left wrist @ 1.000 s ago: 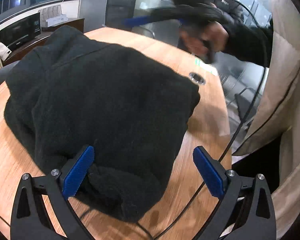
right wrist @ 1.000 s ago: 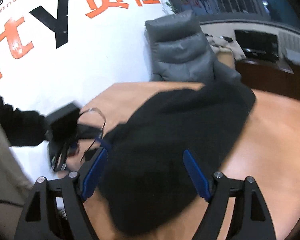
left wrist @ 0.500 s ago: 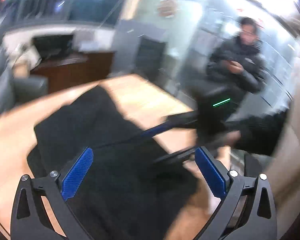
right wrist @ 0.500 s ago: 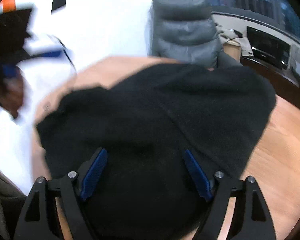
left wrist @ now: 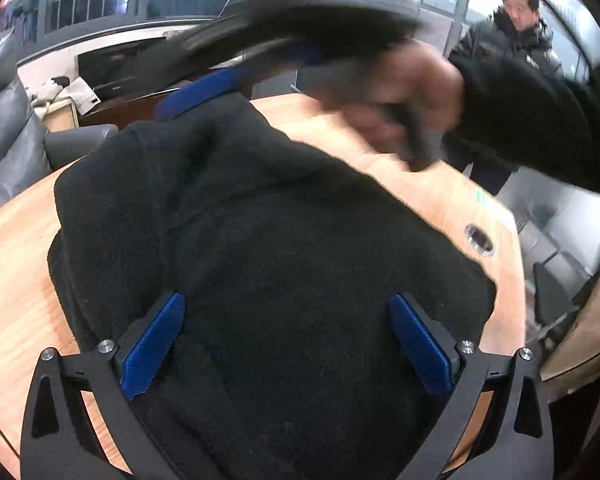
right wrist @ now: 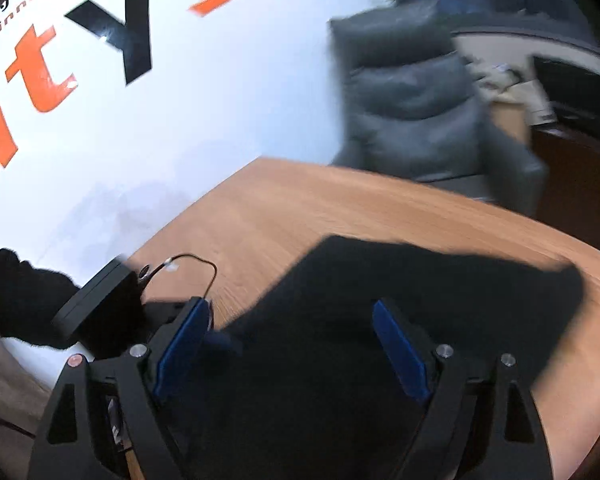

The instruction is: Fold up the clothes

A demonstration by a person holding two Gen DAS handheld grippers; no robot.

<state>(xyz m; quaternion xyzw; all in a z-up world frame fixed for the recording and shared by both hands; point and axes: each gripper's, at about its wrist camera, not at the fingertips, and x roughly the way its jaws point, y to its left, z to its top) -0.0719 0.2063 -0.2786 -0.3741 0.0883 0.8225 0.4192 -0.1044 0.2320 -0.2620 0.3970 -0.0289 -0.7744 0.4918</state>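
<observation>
Grey armchair [right wrist: 420, 92], bystander [left wrist: 516, 12], lettered wall [right wrist: 160, 92]

Matt, fuzzy black fleece garment [left wrist: 284, 248] on smooth wood-grain table [right wrist: 300, 216]; ribbed blue pads [left wrist: 152, 352], grey leather armchair [right wrist: 416, 92].

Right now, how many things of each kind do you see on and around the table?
Black garment: 1
Wooden table: 1
Gray armchair: 1
Grippers, left gripper and right gripper: 2
Bystander: 1
Total: 6

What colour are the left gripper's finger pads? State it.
Blue, ribbed finger pads on black arms; clearest in the left wrist view.
</observation>
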